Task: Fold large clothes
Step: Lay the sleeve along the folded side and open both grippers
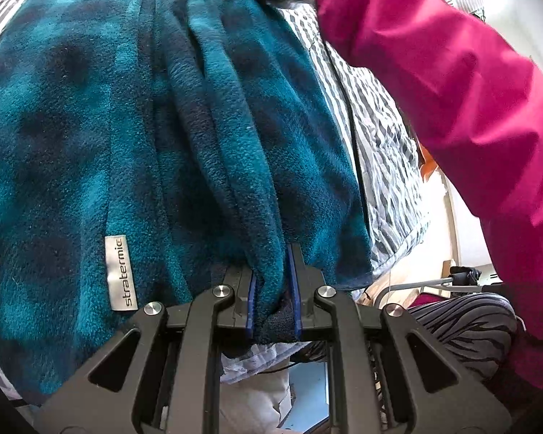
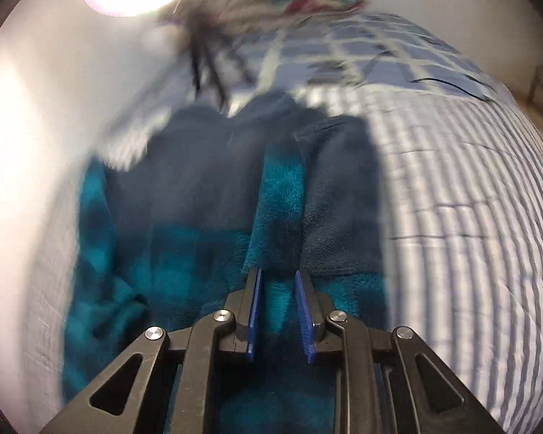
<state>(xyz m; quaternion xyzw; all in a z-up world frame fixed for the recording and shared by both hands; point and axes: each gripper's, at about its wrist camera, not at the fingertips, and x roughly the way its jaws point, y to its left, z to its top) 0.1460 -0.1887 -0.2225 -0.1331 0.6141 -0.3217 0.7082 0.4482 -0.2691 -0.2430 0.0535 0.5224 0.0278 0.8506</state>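
We note the left gripper (image 1: pixel 274 282) clamped narrowly on a bunched fold of the fleece garment (image 1: pixel 90 137). The right gripper (image 2: pixel 278 311) stands slightly apart; a fleece ridge runs between its blue pads (image 2: pixel 254 311), contact unclear. The garment is teal-and-navy checked and plush, lying on the striped quilt (image 2: pixel 470 217). A magenta sleeve (image 1: pixel 452 90) is at two o'clock.

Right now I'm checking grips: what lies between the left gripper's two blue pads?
A bunched fold of the teal plaid fleece garment fills the left gripper; the left wrist view shows it.
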